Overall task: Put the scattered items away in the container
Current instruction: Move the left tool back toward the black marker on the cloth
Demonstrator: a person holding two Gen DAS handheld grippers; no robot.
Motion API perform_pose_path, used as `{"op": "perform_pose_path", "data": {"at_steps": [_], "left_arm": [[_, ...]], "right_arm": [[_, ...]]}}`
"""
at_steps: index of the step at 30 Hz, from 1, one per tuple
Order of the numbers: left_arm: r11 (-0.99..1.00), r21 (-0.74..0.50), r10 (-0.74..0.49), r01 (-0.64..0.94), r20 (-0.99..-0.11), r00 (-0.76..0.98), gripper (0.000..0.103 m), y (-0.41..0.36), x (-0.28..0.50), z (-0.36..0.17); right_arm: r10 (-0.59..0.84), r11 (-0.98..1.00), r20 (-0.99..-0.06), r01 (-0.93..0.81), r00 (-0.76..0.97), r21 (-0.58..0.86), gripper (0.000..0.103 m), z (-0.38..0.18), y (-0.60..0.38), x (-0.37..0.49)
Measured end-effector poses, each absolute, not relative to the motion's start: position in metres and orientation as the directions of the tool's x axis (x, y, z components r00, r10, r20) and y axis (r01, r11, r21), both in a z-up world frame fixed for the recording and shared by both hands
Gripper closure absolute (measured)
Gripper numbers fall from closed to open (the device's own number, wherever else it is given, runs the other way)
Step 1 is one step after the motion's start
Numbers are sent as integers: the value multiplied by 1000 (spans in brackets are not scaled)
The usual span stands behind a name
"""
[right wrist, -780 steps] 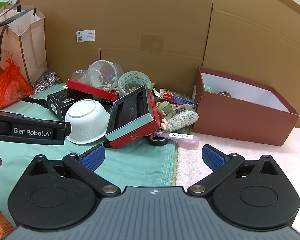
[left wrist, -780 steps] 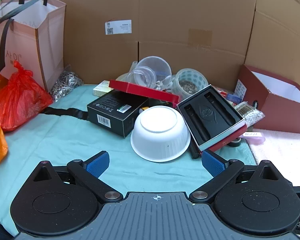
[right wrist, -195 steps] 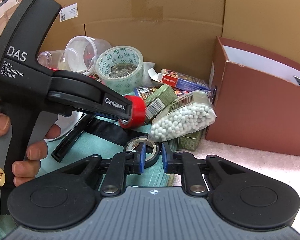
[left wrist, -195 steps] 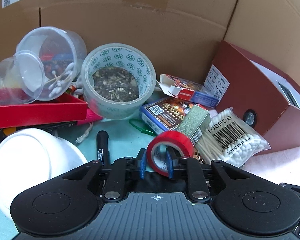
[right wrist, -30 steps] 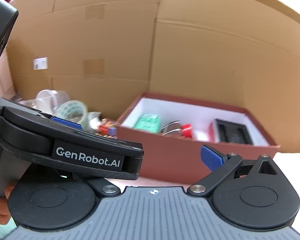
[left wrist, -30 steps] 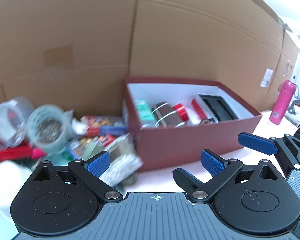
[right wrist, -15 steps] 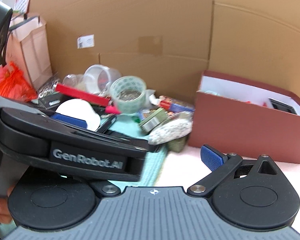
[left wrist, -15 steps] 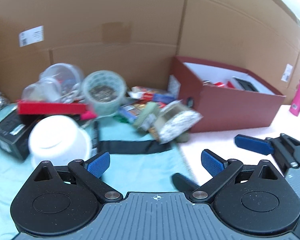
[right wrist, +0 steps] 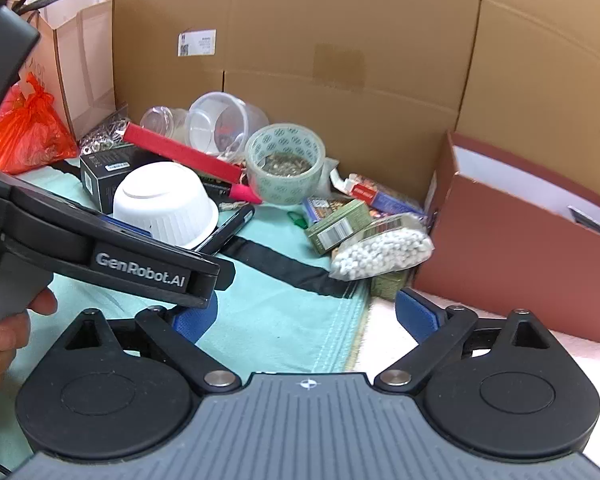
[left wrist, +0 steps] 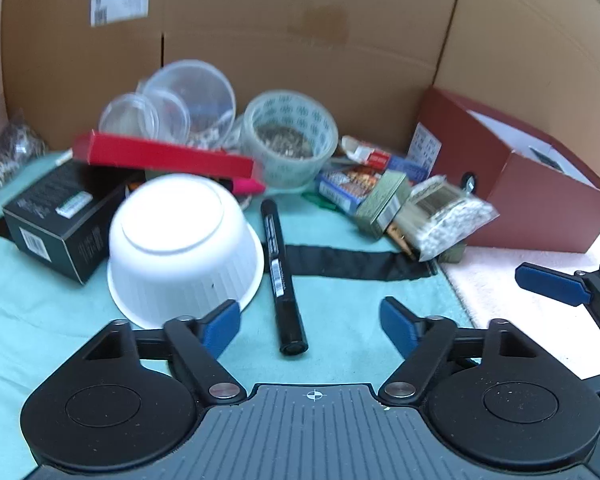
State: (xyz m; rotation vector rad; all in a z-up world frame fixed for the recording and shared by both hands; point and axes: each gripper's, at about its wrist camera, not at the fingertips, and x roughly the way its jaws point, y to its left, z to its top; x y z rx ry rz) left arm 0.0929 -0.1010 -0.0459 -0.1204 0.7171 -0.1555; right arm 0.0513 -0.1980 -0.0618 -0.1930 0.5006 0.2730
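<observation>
Left wrist view: motion blur softens the clutter; the maroon box (left wrist: 540, 200) is cut off at right, contents hidden. Left gripper (left wrist: 310, 322) closing, empty, straddling the black marker (left wrist: 281, 276) lying on the teal cloth (left wrist: 340, 312); a second ago it faced the box.

Right wrist view: the left gripper's body hides part of the white bowl (right wrist: 162, 204). Right gripper (right wrist: 304, 314) closing, empty.

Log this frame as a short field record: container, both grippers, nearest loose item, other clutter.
container: dark red box, open, at the right
left gripper: empty, jaws closing, black marker lies ahead between its fingers
right gripper: empty, jaws closing
other clutter: upturned white bowl, bag of cotton swabs, green carton
surface: teal cloth
</observation>
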Motion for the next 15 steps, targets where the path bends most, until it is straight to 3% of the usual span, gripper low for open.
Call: {"op": "perform_pose_path", "data": {"at_steps": [8,15], "left_arm": [[981,-179,-181,81,-664,725,32,-96,107,-55],[988,-125,-153,92,-666,731,50,-101,112,-57]], "right_arm": [[208,947,-534,-305,820,-99,20,-70,-191,65],[221,941,-556,-324,801,-93,27,-75,-184,69]]}}
